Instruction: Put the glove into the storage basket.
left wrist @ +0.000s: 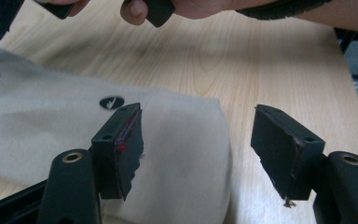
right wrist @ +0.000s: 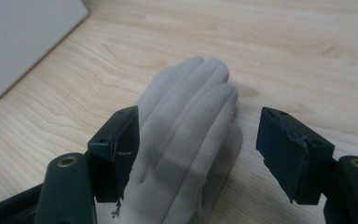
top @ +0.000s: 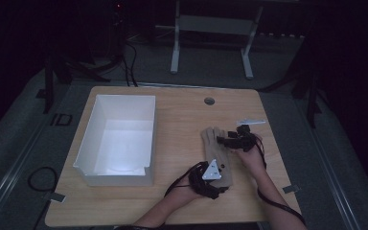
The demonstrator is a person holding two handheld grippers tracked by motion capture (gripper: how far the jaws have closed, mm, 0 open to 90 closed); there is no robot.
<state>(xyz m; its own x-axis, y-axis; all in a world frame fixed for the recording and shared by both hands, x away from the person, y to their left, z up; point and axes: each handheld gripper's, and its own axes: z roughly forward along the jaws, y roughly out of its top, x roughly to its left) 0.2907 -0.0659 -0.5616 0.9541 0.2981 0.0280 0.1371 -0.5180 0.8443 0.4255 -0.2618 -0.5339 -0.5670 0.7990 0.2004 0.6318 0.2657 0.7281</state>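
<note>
One glove [top: 216, 151], one box [top: 117, 139], two tongs.

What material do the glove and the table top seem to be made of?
Glove: apparently soft woven or knit fabric, matte beige-grey; it creases and lies limp. Table top: looks like light wood or wood-grain laminate, smooth, with visible grain lines; which one I cannot tell.

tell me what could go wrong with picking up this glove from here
The glove lies flat on the table, so the left gripper, open over the cuff edge, may scrape wood or pinch just one layer. The right gripper straddles the fingers; it may catch only some, leaving the rest to droop. If both lift unevenly, the limp glove could slip before reaching the white box.
</note>
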